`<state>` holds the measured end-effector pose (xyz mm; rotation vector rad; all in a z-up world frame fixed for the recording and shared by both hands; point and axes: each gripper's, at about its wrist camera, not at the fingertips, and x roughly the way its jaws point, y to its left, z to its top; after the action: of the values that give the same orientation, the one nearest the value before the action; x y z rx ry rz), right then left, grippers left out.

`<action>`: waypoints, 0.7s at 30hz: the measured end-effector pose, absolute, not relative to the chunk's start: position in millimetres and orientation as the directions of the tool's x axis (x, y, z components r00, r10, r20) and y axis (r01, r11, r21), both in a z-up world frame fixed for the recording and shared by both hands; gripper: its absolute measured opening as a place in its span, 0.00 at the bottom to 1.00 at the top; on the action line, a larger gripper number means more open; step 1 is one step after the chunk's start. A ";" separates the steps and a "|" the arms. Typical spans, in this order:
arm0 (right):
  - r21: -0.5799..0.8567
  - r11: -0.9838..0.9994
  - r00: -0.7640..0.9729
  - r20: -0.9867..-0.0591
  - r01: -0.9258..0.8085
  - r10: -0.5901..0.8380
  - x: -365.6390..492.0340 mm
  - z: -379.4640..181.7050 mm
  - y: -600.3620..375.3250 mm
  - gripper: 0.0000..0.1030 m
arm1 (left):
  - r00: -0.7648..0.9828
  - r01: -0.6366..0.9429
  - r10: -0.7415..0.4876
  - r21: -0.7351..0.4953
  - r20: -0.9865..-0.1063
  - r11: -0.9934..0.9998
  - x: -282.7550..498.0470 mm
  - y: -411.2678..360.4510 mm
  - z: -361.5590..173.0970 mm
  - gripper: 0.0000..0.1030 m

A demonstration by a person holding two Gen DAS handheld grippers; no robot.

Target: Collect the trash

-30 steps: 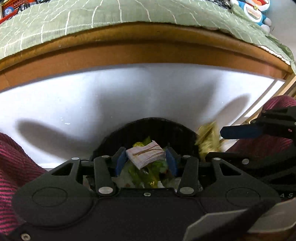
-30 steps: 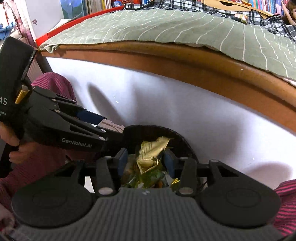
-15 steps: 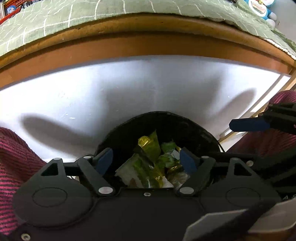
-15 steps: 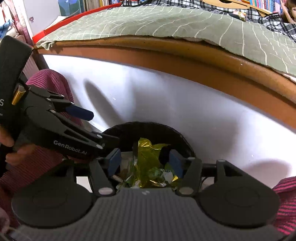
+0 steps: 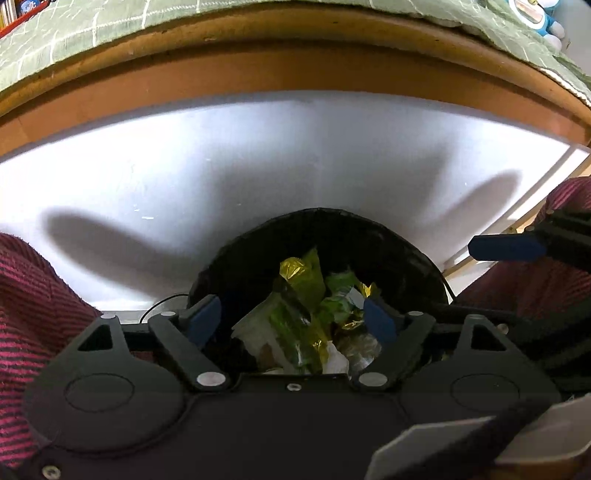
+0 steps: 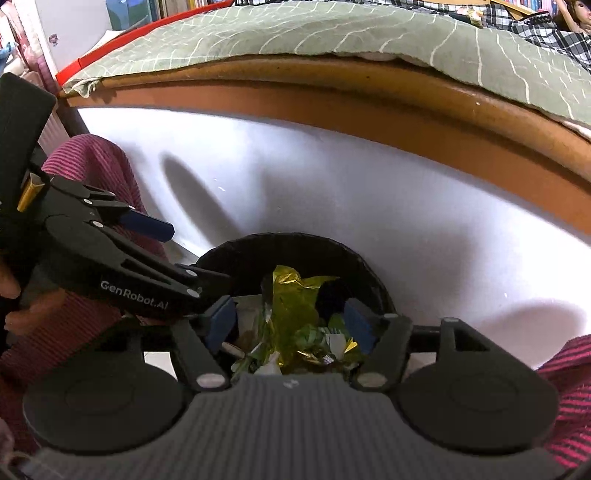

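Hovering over black bin (image 5: 325,236) at lower centre: left tongs (image 5: 293,319), jaws just opened wide, nothing between pads. Right tongs (image 6: 288,321) likewise, jaws just opened wide, empty. Trash (image 5: 306,306), green and gold wrappers, lies loose inside bin. Bed edge (image 6: 369,110) with green cover (image 6: 295,33) across upper frame.

Both wrist cameras look steeply down, close, sharing the black bin (image 5: 388,240).

left claw (image 5: 291,317): tilted downward, jaws just been opening, nothing between its pads
right claw (image 6: 291,321): tilted downward beside it, jaws likewise opening, empty
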<state>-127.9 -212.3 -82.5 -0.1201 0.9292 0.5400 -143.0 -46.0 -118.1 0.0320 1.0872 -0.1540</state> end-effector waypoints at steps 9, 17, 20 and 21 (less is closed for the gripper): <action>0.132 0.864 0.467 -0.797 -0.485 0.384 -129.6 -90.5 -213.4 0.77 | 0.420 0.124 -0.092 -0.043 -0.903 0.991 -144.3 -46.3 -129.9 0.82; 0.137 0.866 0.460 -0.802 -0.480 0.381 -129.7 -95.3 -212.5 0.77 | 0.398 0.112 -0.073 -0.031 -0.914 0.993 -144.8 -46.1 -134.6 0.82; 0.138 0.867 0.457 -0.804 -0.479 0.381 -128.9 -97.2 -212.3 0.77 | 0.391 0.112 -0.070 -0.028 -0.918 0.993 -145.1 -46.4 -135.7 0.82; 0.138 0.867 0.456 -0.805 -0.479 0.381 -129.0 -97.8 -212.2 0.77 | 0.389 0.113 -0.069 -0.026 -0.919 0.993 -144.7 -45.8 -136.9 0.82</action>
<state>-129.0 -212.2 -97.8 -0.1137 0.9609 0.5316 -144.7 -45.8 -136.9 0.0432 1.1653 -0.1157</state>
